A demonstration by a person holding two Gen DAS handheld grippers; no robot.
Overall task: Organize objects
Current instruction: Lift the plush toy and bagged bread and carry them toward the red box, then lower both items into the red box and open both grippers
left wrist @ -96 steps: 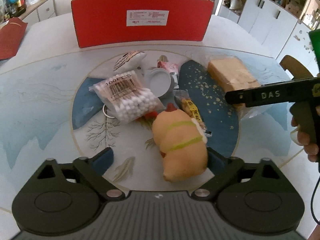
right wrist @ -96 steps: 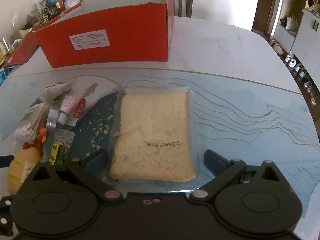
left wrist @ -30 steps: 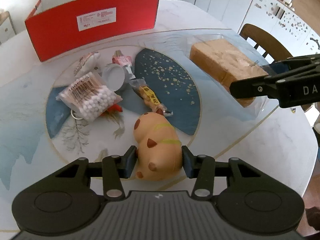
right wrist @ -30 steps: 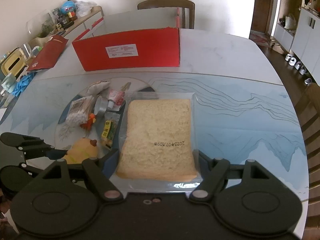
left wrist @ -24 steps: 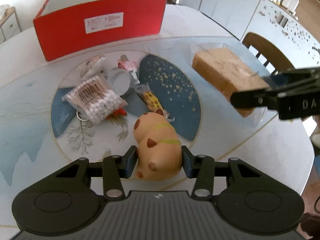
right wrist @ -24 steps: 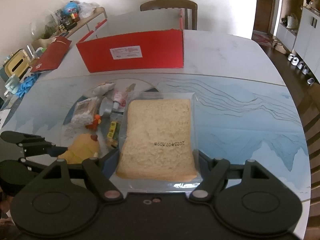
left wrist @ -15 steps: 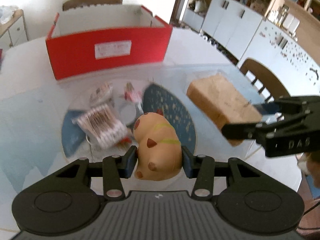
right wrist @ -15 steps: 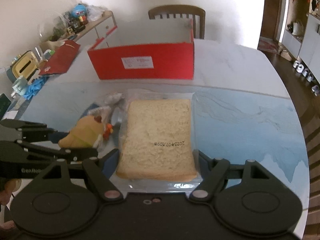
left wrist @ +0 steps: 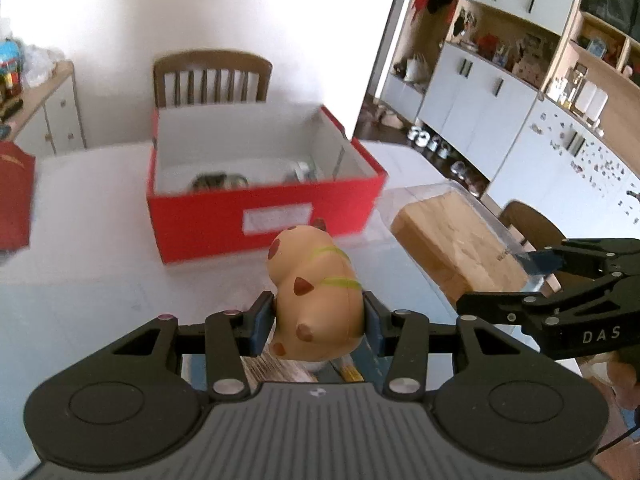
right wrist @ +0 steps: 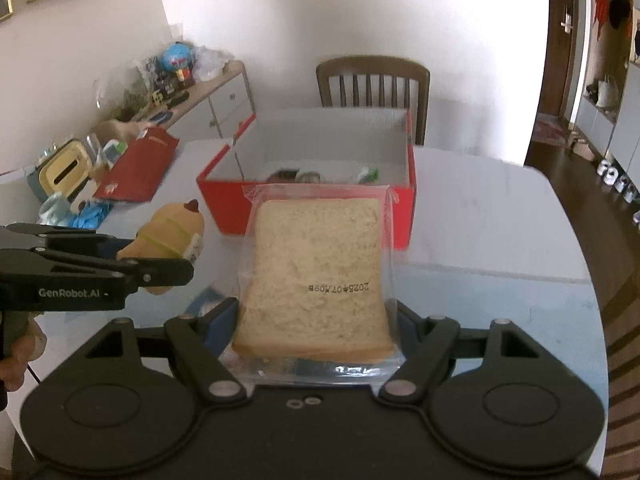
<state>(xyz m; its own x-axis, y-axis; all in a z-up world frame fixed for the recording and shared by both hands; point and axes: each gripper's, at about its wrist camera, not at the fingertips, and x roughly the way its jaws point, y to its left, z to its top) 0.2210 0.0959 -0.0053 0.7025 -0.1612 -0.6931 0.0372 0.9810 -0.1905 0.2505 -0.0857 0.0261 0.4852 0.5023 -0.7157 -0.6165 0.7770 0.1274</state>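
My left gripper (left wrist: 318,316) is shut on a tan squishy animal toy (left wrist: 316,300) with green stripes and holds it in the air, in front of the open red box (left wrist: 264,216). The same toy (right wrist: 168,236) shows at the left of the right wrist view, in the left gripper (right wrist: 160,268). My right gripper (right wrist: 316,320) is shut on a bagged slice of bread (right wrist: 316,276), lifted before the red box (right wrist: 316,184). From the left wrist view the bread (left wrist: 456,244) hangs at the right in the right gripper (left wrist: 516,276). A few small items lie inside the box.
A wooden chair (right wrist: 372,88) stands behind the box at the far table edge. A red folder (right wrist: 136,168) lies on the table's left. A sideboard (right wrist: 192,96) with clutter lines the left wall, white cabinets (left wrist: 500,92) the right. A hand (right wrist: 16,356) grips the left tool.
Both grippers have risen off the table with the toy and the bread and moved toward the red box, whose inside now shows. The leftover items on the mat have dropped out of view.
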